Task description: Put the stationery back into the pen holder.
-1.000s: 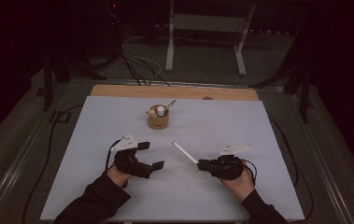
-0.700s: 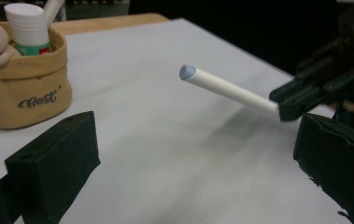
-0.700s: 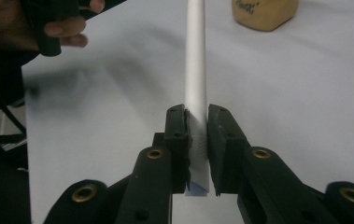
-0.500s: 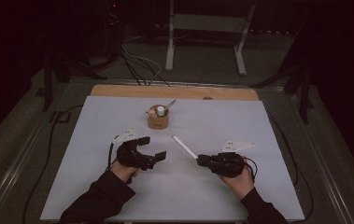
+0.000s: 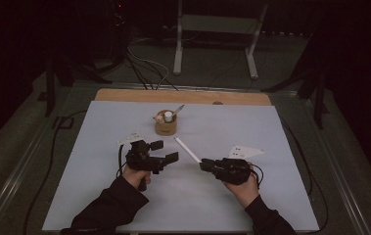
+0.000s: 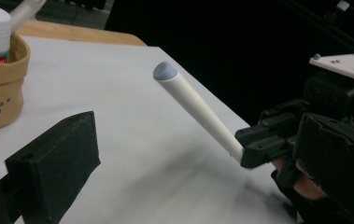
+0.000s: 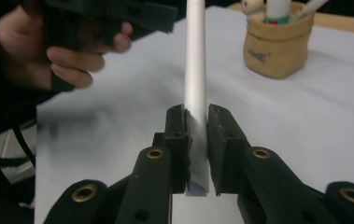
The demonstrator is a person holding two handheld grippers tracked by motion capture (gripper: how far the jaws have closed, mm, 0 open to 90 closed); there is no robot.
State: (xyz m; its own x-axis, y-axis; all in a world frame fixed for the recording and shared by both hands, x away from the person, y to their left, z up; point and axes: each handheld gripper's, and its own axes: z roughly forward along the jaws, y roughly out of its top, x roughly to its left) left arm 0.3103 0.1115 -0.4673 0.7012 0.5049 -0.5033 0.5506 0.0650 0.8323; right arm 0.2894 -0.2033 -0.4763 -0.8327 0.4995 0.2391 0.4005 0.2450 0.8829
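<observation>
The long white tube [image 7: 196, 56] looks like smooth matt plastic, with a pale blue-grey cap at its far end; its gripped end bears faint pressed chevron marks. The black jaws of the right gripper [image 7: 197, 149] look like matt hard plastic with brass-coloured metal rivets in their links. The block-shaped black jaw of the left gripper [image 5: 166, 152] has a slightly grainy, dull surface. The small tan pouch [image 7: 277, 49] looks like soft, creased kraft paper or leather-like cloth. The pale sheet covering the table [image 5: 290, 137] is smooth and matt; the strip along its far edge [image 5: 124, 94] looks like bare wood.
</observation>
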